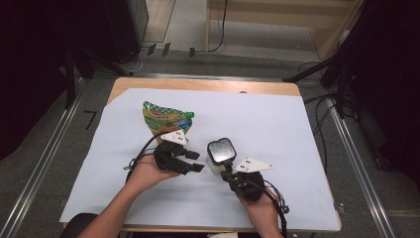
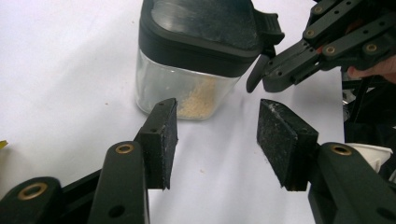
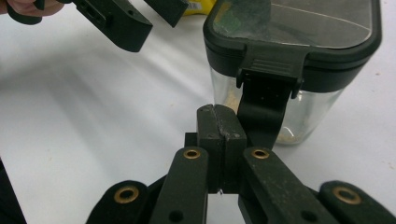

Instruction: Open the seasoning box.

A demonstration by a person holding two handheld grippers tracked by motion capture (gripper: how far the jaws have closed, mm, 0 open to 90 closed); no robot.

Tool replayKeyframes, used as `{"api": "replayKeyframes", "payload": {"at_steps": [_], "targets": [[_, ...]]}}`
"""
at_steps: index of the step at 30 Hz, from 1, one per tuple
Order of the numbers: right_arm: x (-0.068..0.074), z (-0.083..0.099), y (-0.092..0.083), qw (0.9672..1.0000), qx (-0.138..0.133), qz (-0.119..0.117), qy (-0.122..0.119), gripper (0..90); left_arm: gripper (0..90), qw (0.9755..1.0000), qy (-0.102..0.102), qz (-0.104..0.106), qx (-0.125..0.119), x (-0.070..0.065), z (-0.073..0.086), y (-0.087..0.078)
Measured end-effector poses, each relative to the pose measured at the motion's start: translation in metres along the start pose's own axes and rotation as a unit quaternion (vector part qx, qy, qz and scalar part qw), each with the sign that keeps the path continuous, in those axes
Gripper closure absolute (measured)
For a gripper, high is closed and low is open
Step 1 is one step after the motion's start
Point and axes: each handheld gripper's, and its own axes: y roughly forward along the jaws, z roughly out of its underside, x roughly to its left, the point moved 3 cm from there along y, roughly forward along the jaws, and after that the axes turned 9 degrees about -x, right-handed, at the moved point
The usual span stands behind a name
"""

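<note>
While the clear jar (image 1: 220, 157) with its black lid stands upright on the white-covered surface (image 1: 277, 124), both grippers sit close around it. The left gripper (image 1: 194, 161) lies just beside the jar on its left, held in the person's left hand (image 1: 146, 173); its fingers (image 2: 161, 135) are spread apart with nothing between them, and they point toward the jar without touching it. The right gripper (image 1: 227, 173) sits on the near side of the jar, held in the right hand (image 1: 262, 208); its fingers (image 3: 220, 128) are pressed together, pad against pad, right up against the black latch (image 3: 264, 100) that hangs down from the lid's front edge, though I cannot tell whether they actually touch it. A little pale powder (image 2: 198, 100) lies in the bottom of the jar. Beyond the jar and to its left, a green and yellow pouch (image 1: 166, 120) lies flat on the surface, well apart from the jar.
</note>
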Motion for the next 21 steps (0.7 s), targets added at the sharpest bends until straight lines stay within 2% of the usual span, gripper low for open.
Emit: {"api": "replayKeyframes", "payload": {"at_steps": [21], "targets": [[-0.029, 0.001, -0.021, 0.9994, 0.004, 0.023, 0.026, 90.0, 45.0, 0.9999, 0.003, 0.008, 0.009, -0.003, 0.001, 0.005]]}}
